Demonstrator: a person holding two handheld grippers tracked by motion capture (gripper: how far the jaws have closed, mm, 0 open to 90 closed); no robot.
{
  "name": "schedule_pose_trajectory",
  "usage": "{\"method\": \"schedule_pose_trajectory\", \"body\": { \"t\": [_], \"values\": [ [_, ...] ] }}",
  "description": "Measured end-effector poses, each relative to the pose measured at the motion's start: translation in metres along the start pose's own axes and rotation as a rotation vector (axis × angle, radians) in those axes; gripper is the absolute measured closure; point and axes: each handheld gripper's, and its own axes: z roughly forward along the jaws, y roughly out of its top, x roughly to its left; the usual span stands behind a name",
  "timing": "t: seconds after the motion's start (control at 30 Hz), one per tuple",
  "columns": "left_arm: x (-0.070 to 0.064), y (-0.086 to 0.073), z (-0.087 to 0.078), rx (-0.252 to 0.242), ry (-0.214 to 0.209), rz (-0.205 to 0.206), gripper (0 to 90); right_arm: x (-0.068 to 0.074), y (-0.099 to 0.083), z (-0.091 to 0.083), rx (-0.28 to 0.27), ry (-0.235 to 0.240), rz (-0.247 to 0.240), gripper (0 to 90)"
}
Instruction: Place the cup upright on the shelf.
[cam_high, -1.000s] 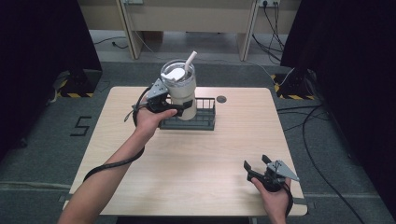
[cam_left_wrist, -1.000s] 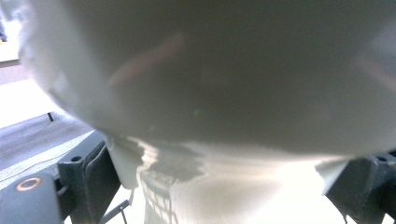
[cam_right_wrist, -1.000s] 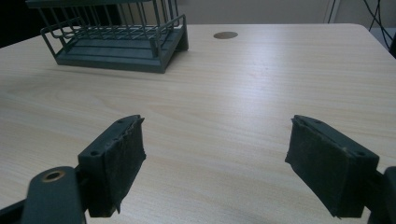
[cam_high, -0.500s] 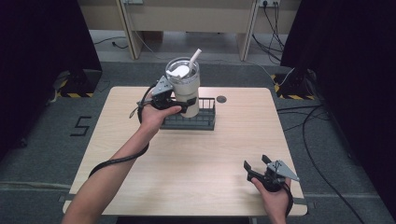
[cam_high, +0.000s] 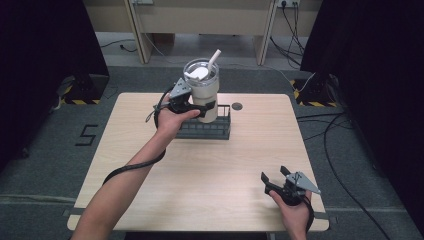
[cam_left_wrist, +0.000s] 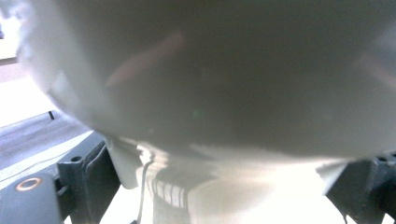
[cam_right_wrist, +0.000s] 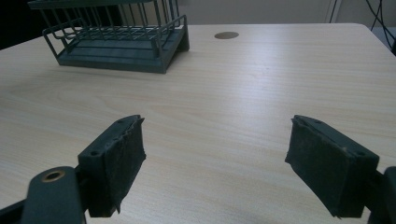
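Currently: tumbler (cream, lidded, straw upright) clamped low on its body by the left gripper, held above the dark wire rack; right gripper wide apart, idle near the table edge; advisable: keep vertical, lower squarely inside the rails.

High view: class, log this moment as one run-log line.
left tool: shut on tumbler, held above rack | right tool: open, idle over table

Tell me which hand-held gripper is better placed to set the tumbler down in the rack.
Left. The left hand-held gripper already clamps the cream tumbler right over the dark wire rack. The right hand-held gripper rests open near the table's front edge, far from both.
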Motion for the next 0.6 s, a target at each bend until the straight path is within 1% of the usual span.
{"method": "schedule_pose_trajectory", "body": {
  "t": [0.1, 0.23, 0.43, 0.6],
  "values": [
    [0.0, -0.001, 0.003, 0.004, 0.003, 0.001, 9.9, 0.0, 0.0, 0.0, 0.001, 0.001, 0.001, 19.2],
    [0.002, -0.004, 0.008, 0.006, 0.006, -0.014, 9.9, 0.0, 0.0, 0.0, -0.001, 0.001, 0.003, 19.2],
    [0.004, -0.008, 0.015, 0.018, 0.015, -0.018, 9.9, 0.0, 0.0, 0.0, -0.001, 0.003, 0.003, 19.2],
    [0.006, -0.011, 0.021, 0.023, 0.026, -0.033, 9.9, 0.0, 0.0, 0.0, -0.001, 0.004, 0.002, 19.2]
  ]
}}
